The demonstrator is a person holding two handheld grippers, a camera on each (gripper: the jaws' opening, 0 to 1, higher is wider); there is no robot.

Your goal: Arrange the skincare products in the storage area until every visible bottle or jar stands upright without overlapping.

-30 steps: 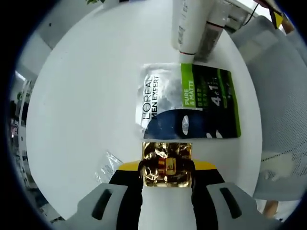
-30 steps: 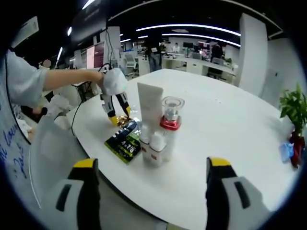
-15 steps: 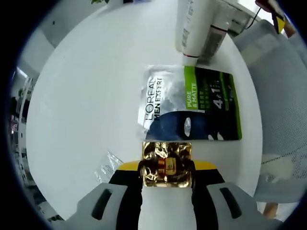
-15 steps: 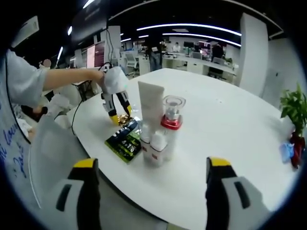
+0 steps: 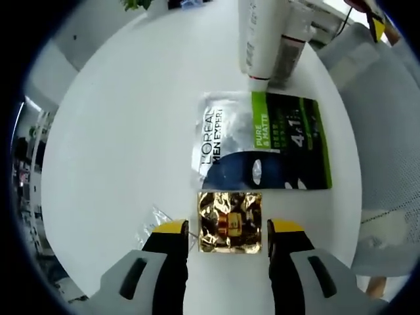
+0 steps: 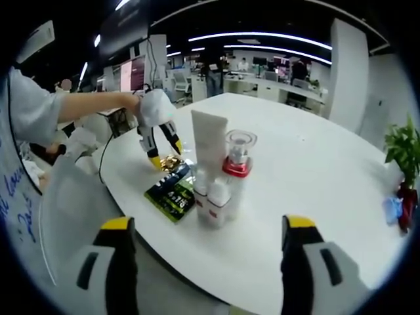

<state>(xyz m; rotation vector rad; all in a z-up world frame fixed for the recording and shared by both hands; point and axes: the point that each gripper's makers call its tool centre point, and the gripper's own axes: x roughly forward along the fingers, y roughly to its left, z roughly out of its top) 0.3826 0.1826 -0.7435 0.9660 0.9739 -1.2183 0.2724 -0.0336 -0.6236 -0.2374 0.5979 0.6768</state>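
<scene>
Gold sachet (image 5: 230, 222) low centre, flat between parted, empty left gripper (image 5: 228, 231) jaws; bottles (image 6: 220, 172) upright mid-frame; right gripper (image 6: 205, 231) wide, empty; green sachet (image 5: 266, 141) flat, perhaps left.

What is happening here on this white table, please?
A person is tidying skincare products with two handheld grippers. The left gripper is open around a gold sachet lying flat beside the green mask packet. The right gripper is open, away from the upright tube and bottles.
</scene>
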